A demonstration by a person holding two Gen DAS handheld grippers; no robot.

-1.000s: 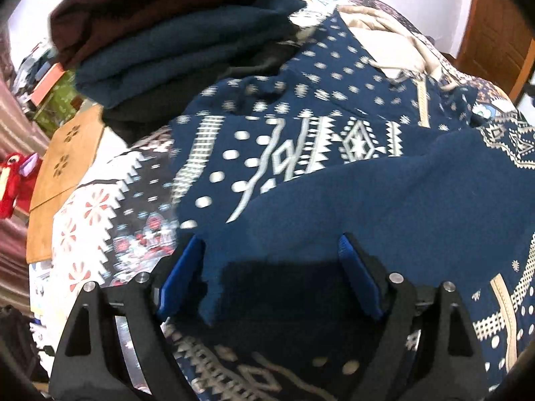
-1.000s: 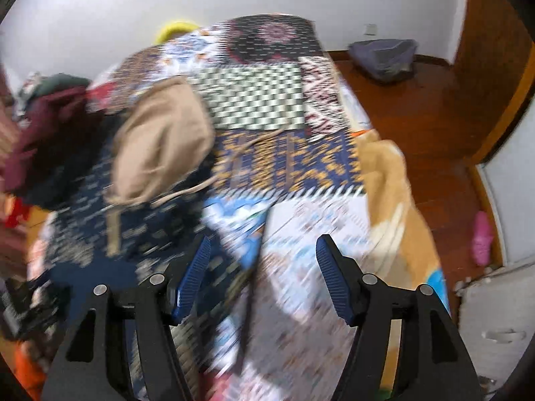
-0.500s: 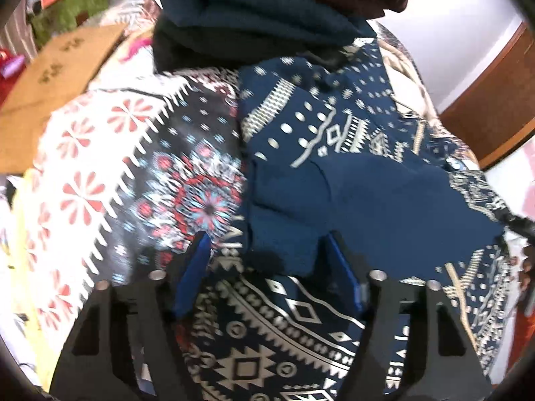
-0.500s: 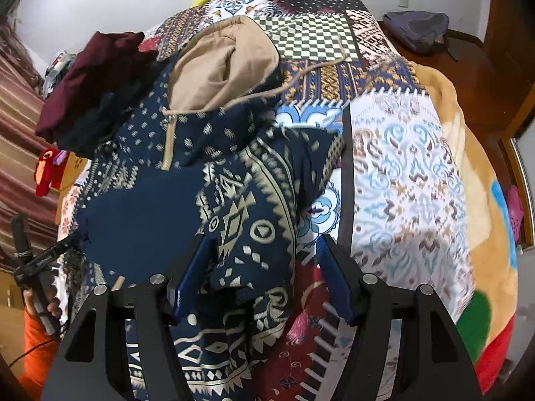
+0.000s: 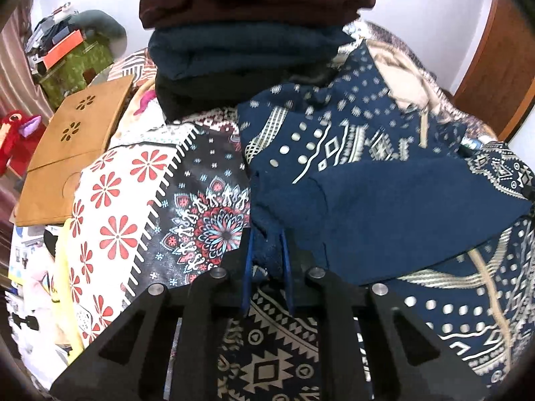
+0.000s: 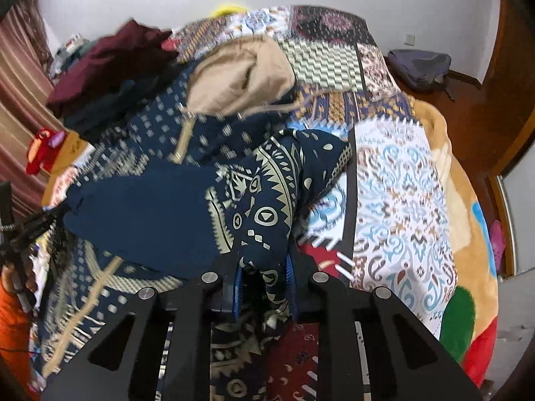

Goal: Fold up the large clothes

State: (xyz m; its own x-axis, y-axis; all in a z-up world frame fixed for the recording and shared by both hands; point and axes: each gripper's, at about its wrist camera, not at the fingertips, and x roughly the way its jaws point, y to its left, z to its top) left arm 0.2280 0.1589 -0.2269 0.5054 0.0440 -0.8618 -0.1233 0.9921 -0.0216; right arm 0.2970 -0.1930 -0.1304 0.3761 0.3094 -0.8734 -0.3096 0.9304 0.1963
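Note:
A large navy hooded garment (image 5: pixel 351 140) with cream geometric print and a tan hood (image 6: pixel 240 77) lies spread on the bed. Its lower part is folded up, showing the plain navy inside (image 5: pixel 401 214). My left gripper (image 5: pixel 267 254) is shut on the plain navy edge of the garment at its left side. My right gripper (image 6: pixel 264 277) is shut on a bunched patterned fold of the same garment (image 6: pixel 254 207) at its right side. My left gripper also shows at the far left of the right wrist view (image 6: pixel 13 230).
A stack of folded clothes (image 5: pixel 254 40), maroon on navy on black, sits just beyond the garment. A patchwork bedspread (image 6: pixel 394 200) covers the bed. A brown wooden board (image 5: pixel 70 153) and red plush toy (image 5: pixel 13 137) lie left; a backpack (image 6: pixel 421 67) sits on the floor.
Both grippers went from open to shut on the garment. The left closed on the navy edge, the right on the patterned fold, and the fabric now bunches between the fingers.

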